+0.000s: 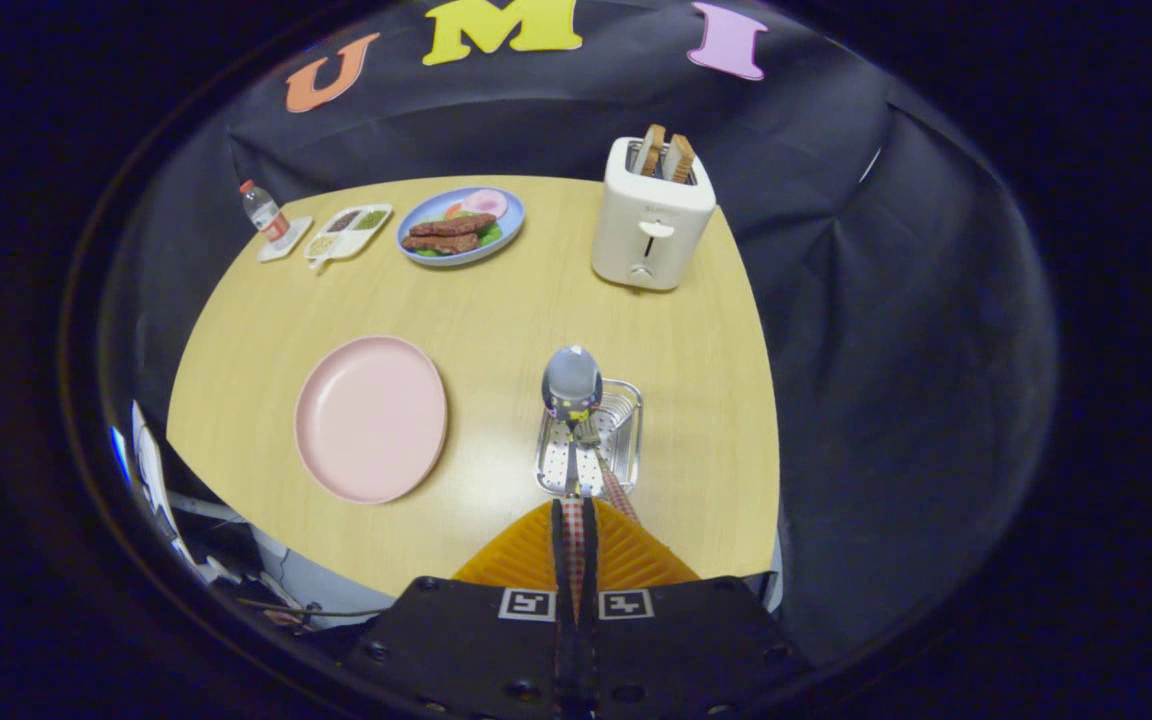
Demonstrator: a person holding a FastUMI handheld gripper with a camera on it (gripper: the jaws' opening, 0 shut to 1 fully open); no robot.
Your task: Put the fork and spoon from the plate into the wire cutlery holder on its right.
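Observation:
My gripper [573, 508] is shut on the checked handle of a metal spoon [571, 385], whose bowl sticks out ahead of the fingers, above the wire cutlery holder [626, 440]. A fork [591, 436] lies in the holder, its checked handle coming out toward the fingers. The pink plate [371, 417] sits to the left of the holder with nothing on it.
A white toaster [650, 218] with two bread slices stands beyond the holder. At the table's far side are a blue plate of food [460, 226], a white divided dish [348, 228] and a small bottle [264, 214]. The round wooden table's edge [751, 330] runs close to the holder's right.

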